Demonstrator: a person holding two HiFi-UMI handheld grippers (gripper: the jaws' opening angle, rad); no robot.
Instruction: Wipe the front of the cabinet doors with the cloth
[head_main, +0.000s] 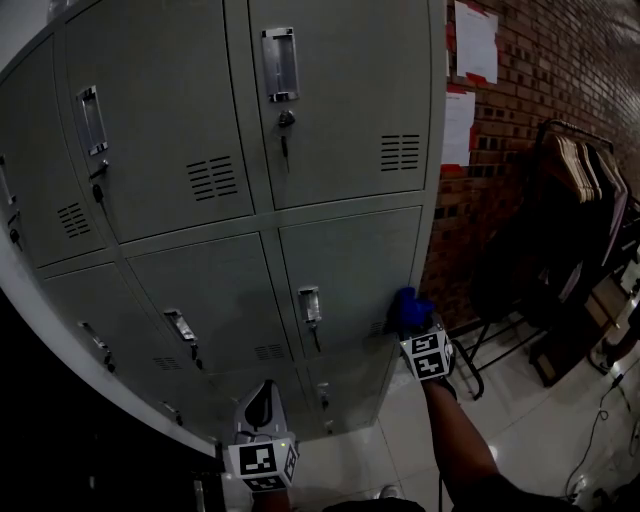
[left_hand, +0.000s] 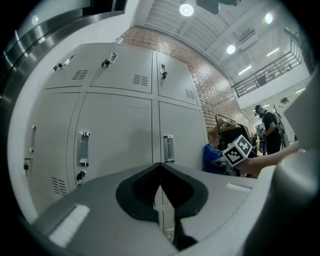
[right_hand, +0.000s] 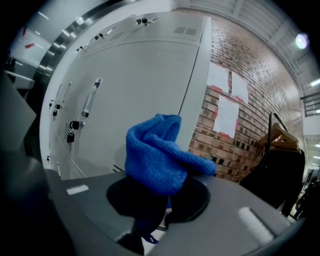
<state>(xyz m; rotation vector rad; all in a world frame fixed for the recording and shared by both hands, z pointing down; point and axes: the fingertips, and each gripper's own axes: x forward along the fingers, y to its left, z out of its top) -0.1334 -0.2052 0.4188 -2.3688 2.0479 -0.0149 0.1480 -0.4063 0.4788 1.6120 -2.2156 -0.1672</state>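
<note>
A grey metal locker cabinet (head_main: 240, 200) with several doors fills the head view. My right gripper (head_main: 412, 322) is shut on a bunched blue cloth (head_main: 410, 308), held close to the lower right door (head_main: 355, 270) near the cabinet's right edge. In the right gripper view the blue cloth (right_hand: 160, 155) sticks up from the closed jaws in front of a pale door (right_hand: 135, 100). My left gripper (head_main: 262, 412) hangs low before the bottom doors, shut with nothing in it. The left gripper view faces the door fronts (left_hand: 120, 130), with the cloth (left_hand: 212, 156) at right.
A brick wall (head_main: 530, 90) with papers pinned to it (head_main: 476, 40) stands right of the cabinet. A rack of wooden hangers (head_main: 585, 170) and dark garments stands by it. Cables lie on the tiled floor (head_main: 540, 420). A person (left_hand: 270, 131) stands far off.
</note>
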